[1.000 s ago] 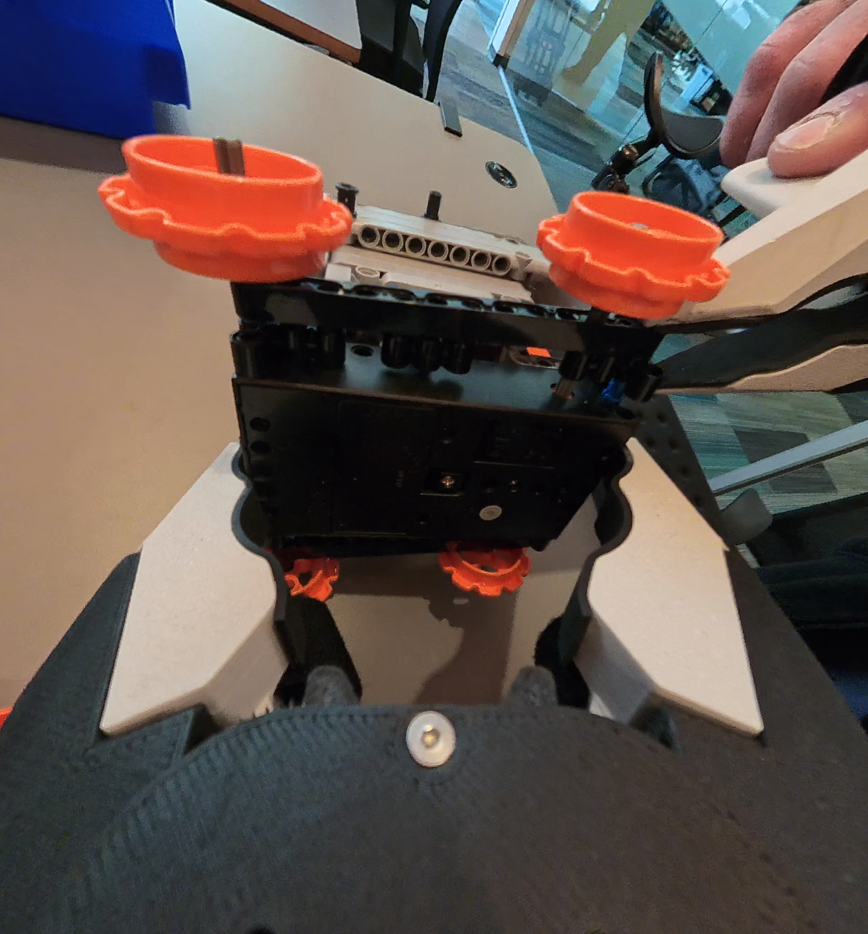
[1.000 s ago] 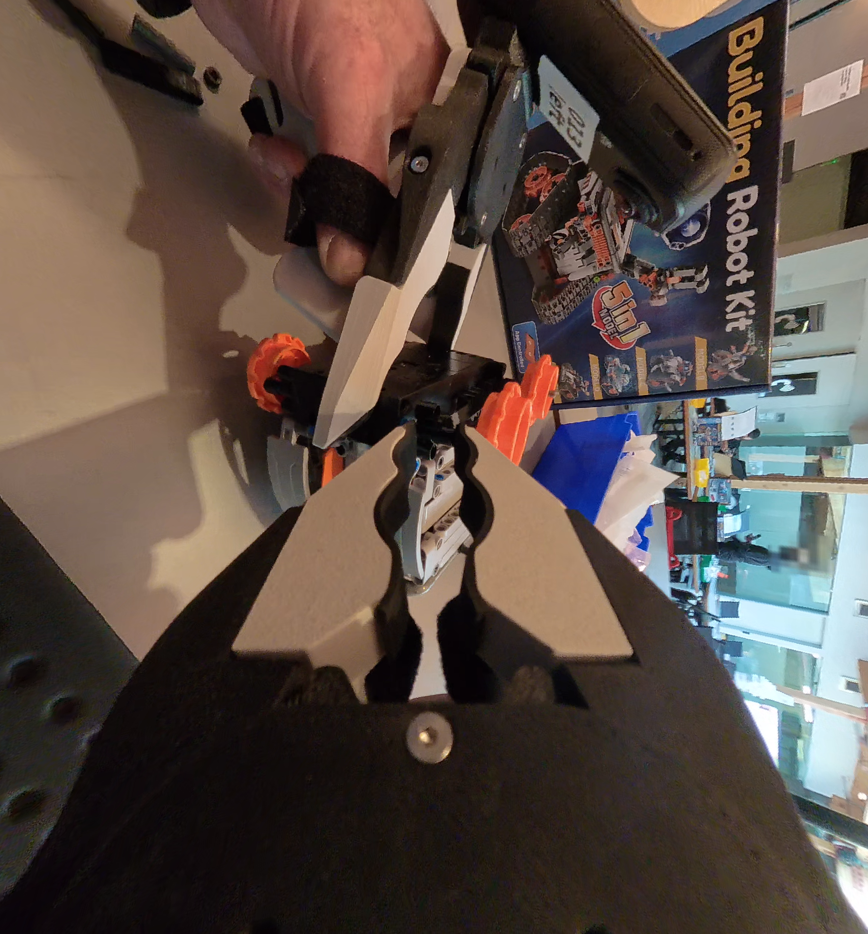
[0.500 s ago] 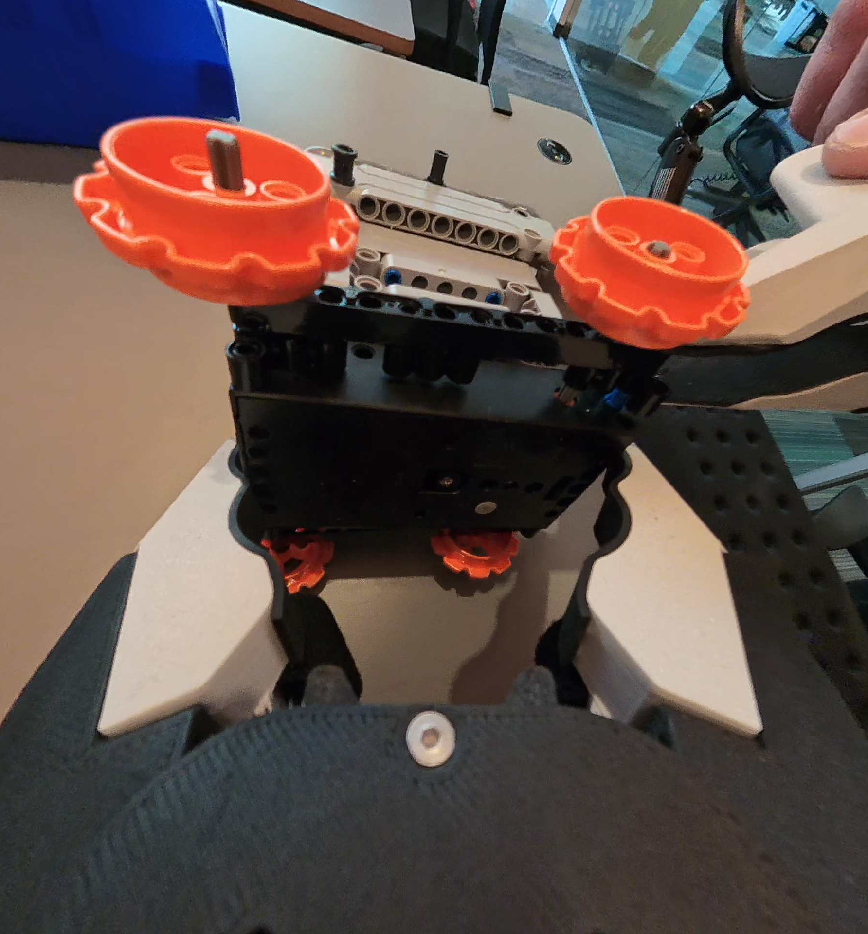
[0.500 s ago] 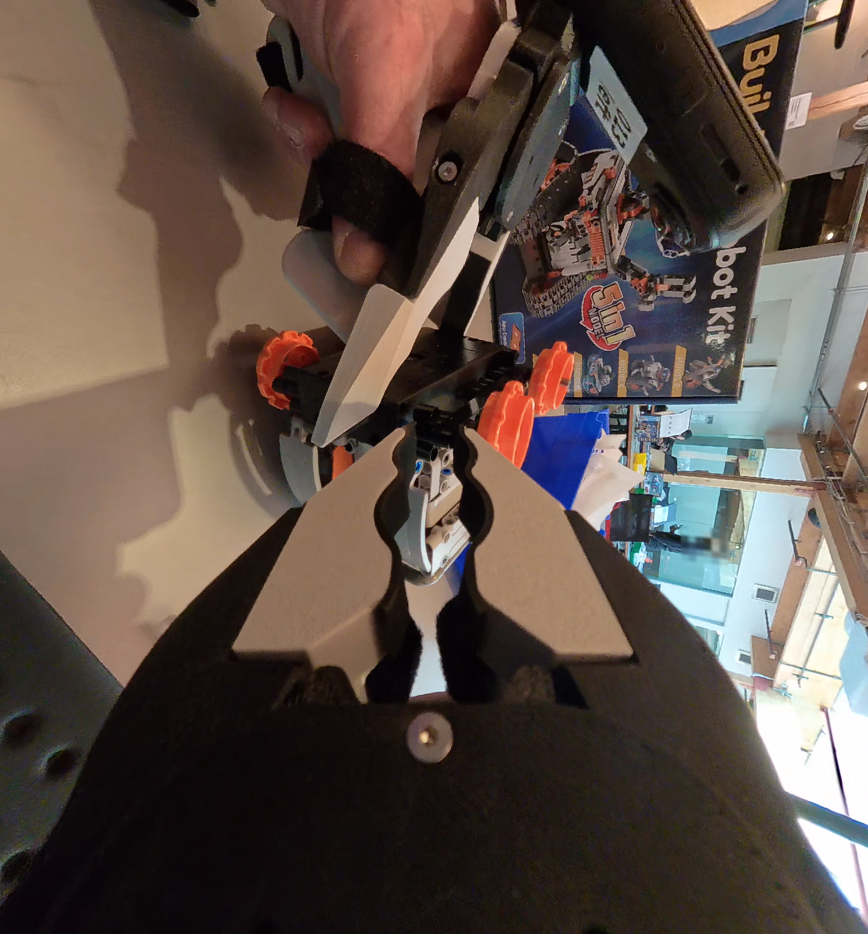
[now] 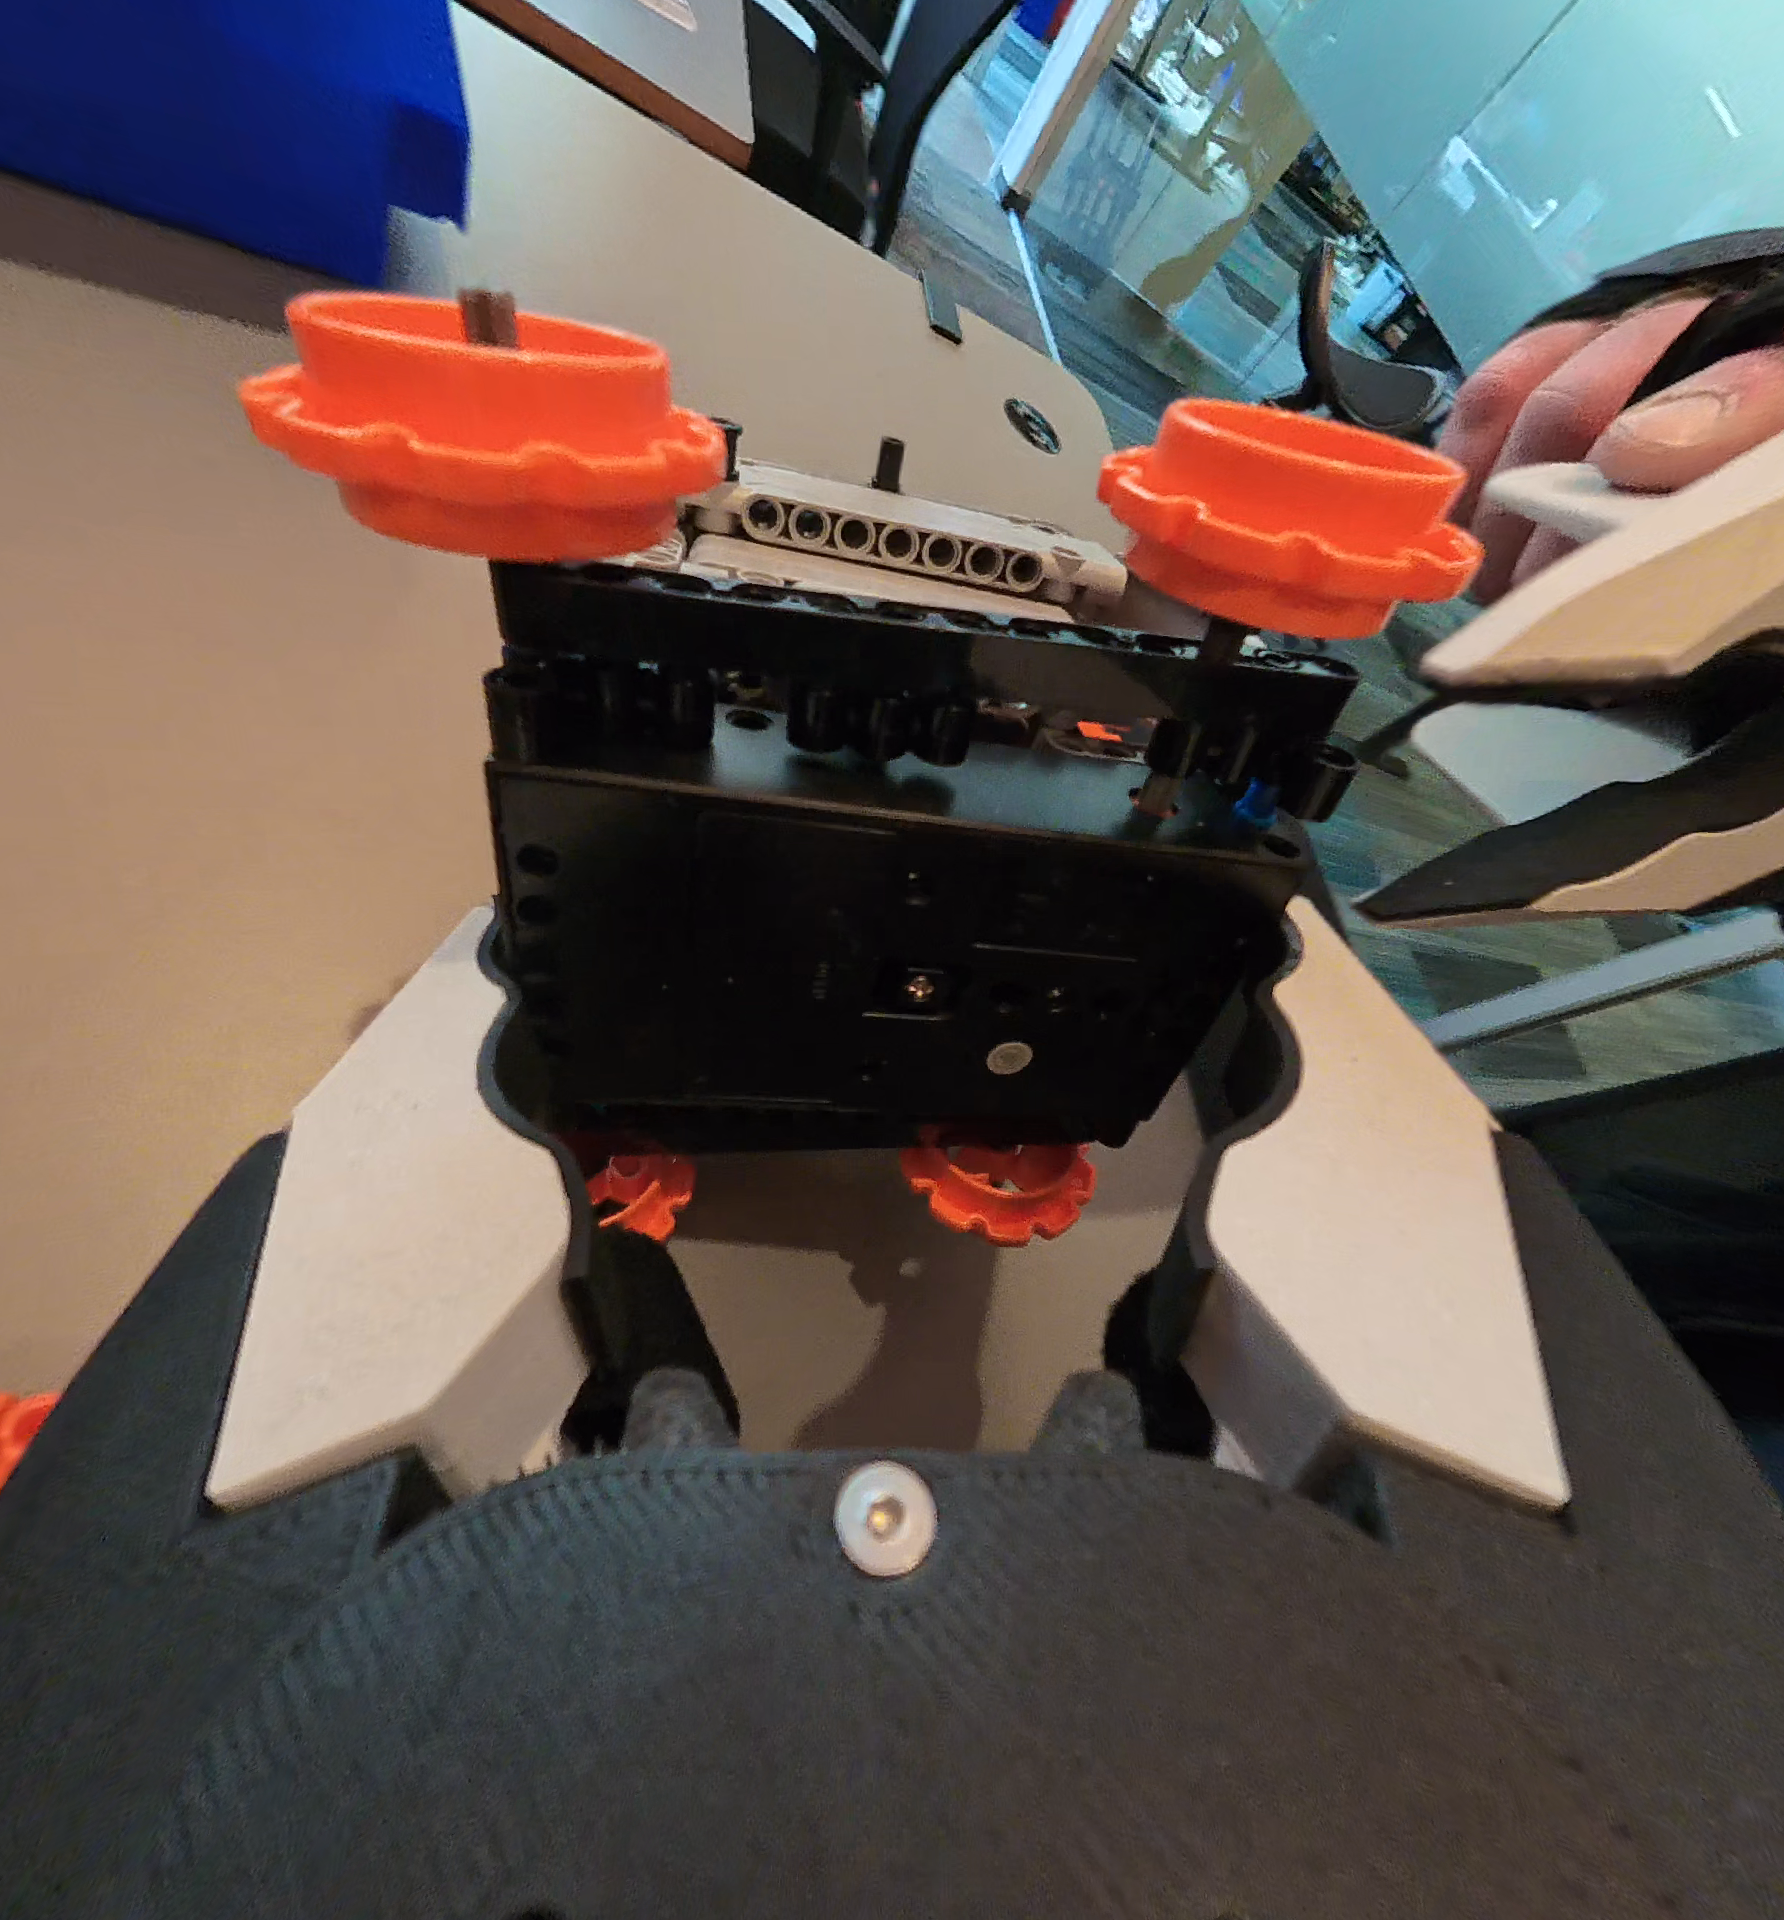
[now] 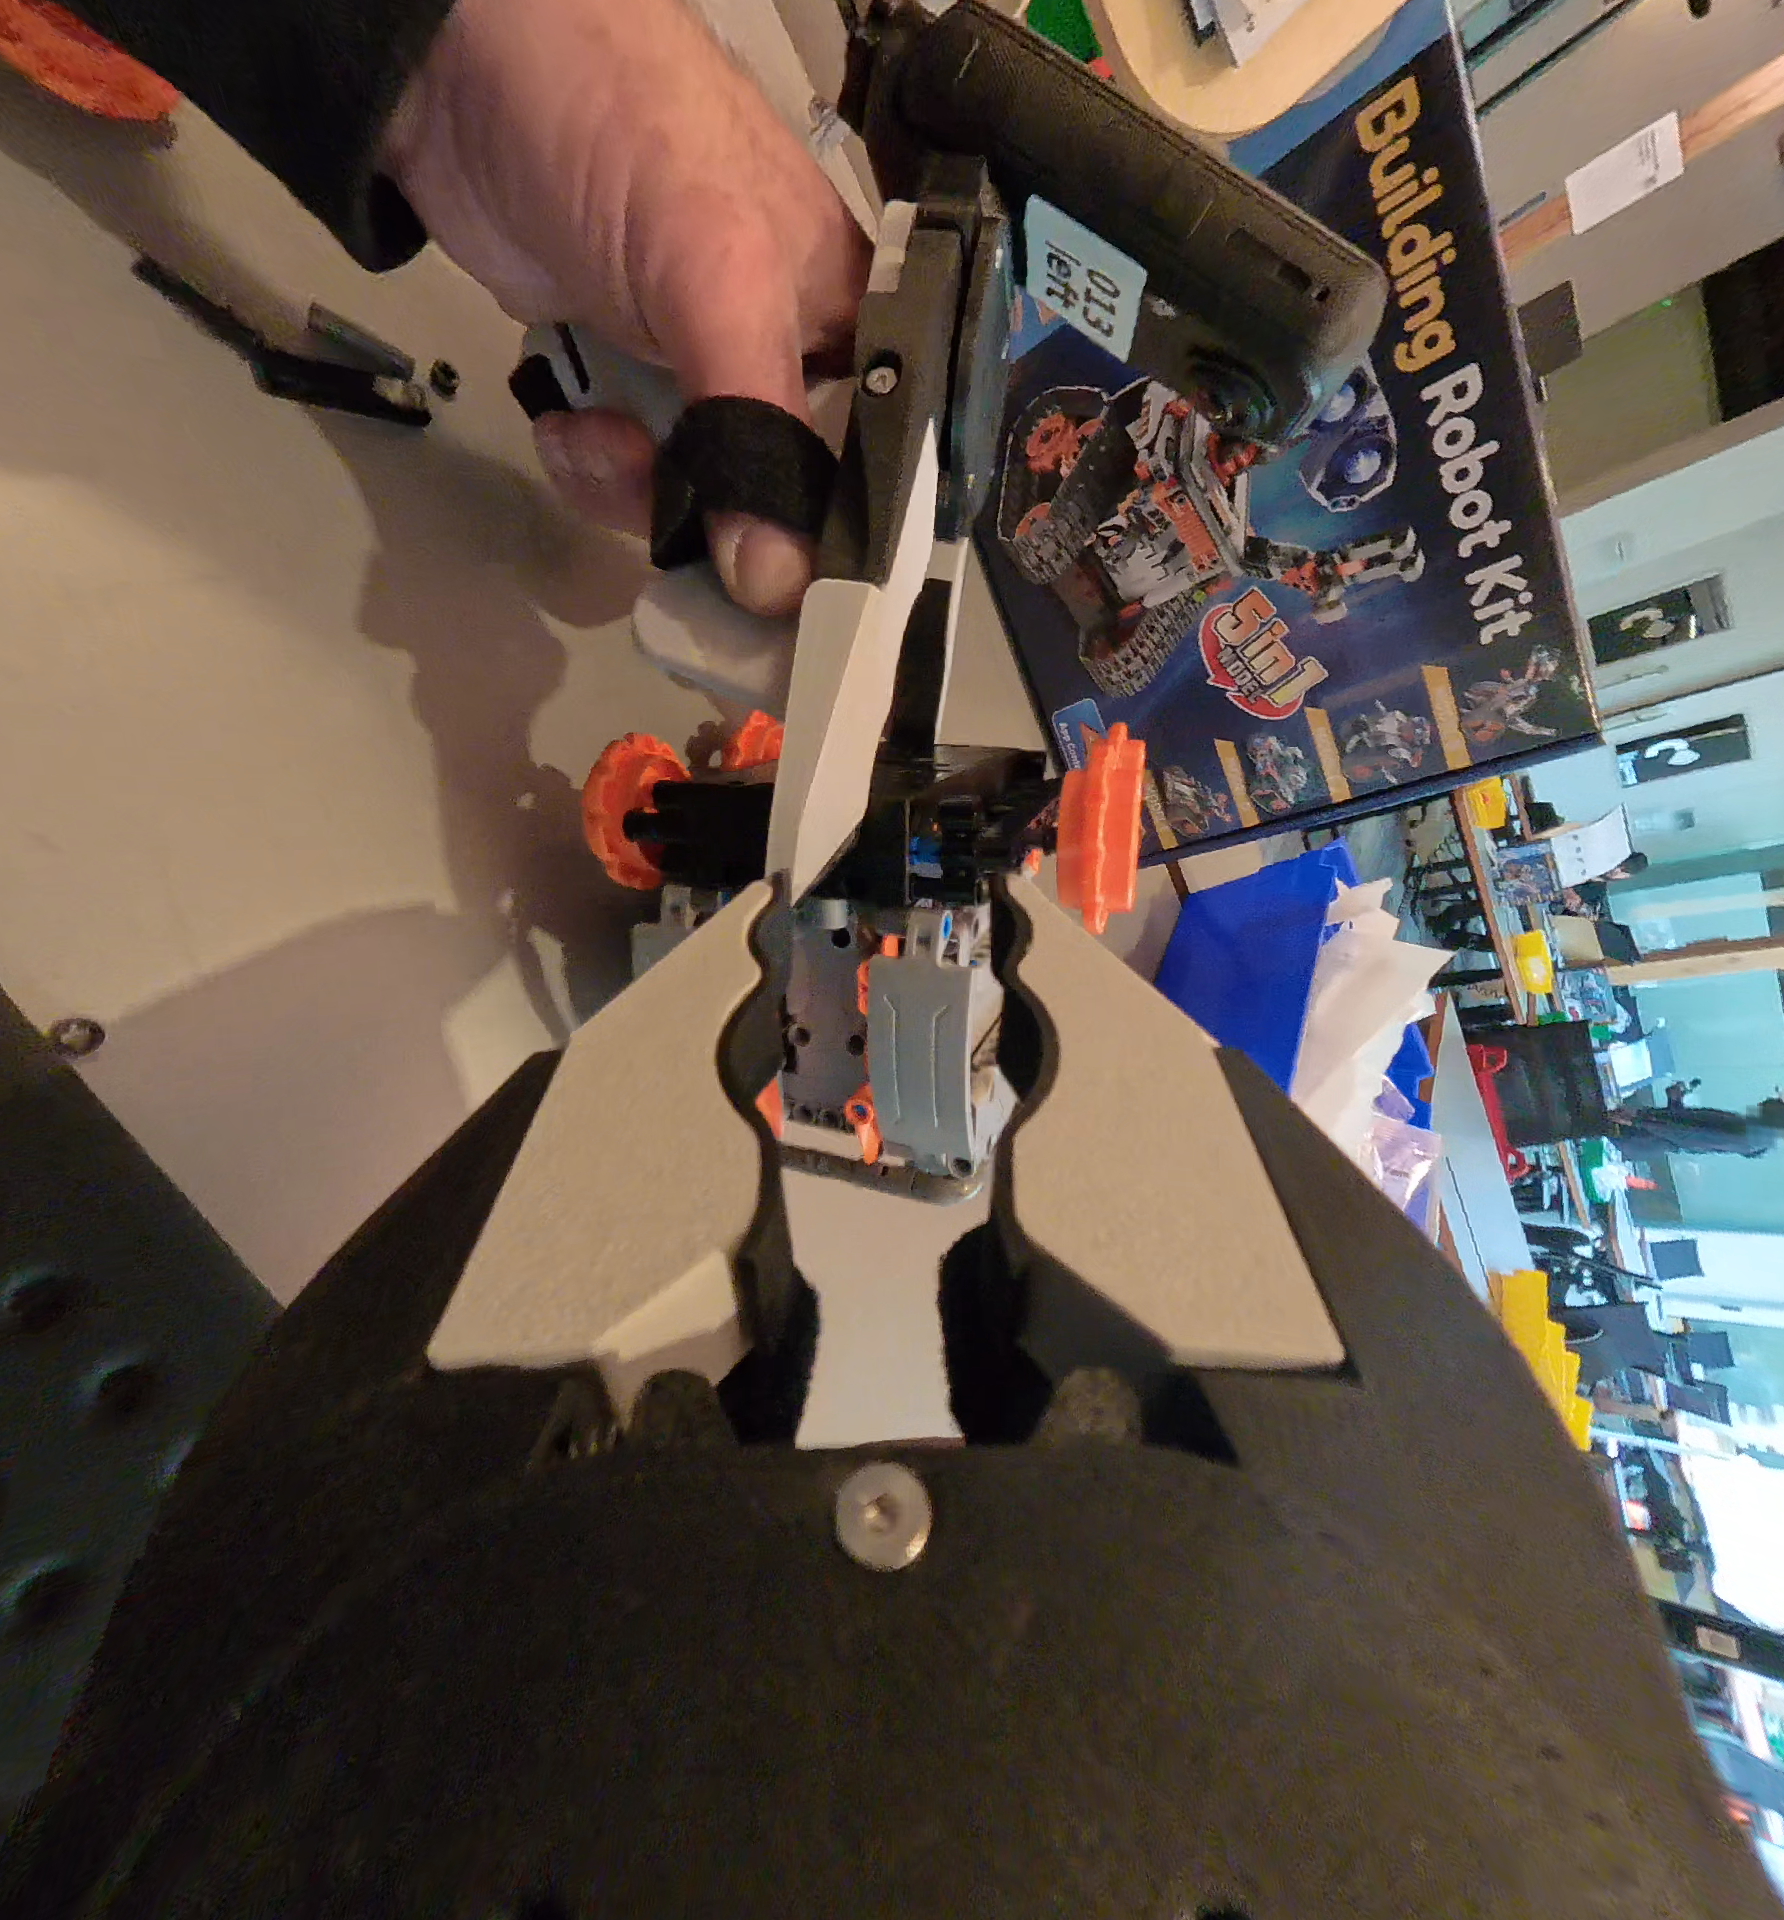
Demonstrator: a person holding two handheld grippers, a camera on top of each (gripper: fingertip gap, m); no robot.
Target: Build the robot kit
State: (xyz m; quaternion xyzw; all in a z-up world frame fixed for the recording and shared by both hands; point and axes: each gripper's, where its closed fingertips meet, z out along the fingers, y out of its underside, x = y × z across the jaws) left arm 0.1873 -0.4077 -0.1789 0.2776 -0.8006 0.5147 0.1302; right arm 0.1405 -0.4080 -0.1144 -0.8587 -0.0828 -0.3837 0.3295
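our left gripper [image 5: 888, 997] is clamped on the black box [image 5: 867, 966] of a brick-built model [image 5: 898, 748], one finger pressed on each side of it. beyond the fingertips, on top of the model, a grey beam [image 5: 898, 535] with a row of holes runs across, with a large orange wheel [image 5: 472, 436] at its left end and another orange wheel [image 5: 1283, 520] at its right end. two small orange gears [image 5: 997, 1190] show under the box, between our fingers. the table [image 5: 140, 727] lies below and to the left, and a blue bin [image 5: 192, 104] stands far ahead on the left.

our right gripper [image 6: 888, 1018] has its fingers spread around the grey end [image 6: 898, 1049] of the model; small gaps show on both sides, so it is open and we cannot tell whether a pad touches. in the left view it comes in from the right [image 5: 1594, 748], its tips just beside the model's right edge and apart from each other. ahead of the right gripper the left gripper [image 6: 836, 790] reaches down onto the model, held by a hand [image 6: 639, 239]. a kit box [image 6: 1335, 520] stands behind it, and the blue bin [image 6: 1252, 956] lies to the right of our fingers. the model is lifted off the table [image 6: 192, 623].
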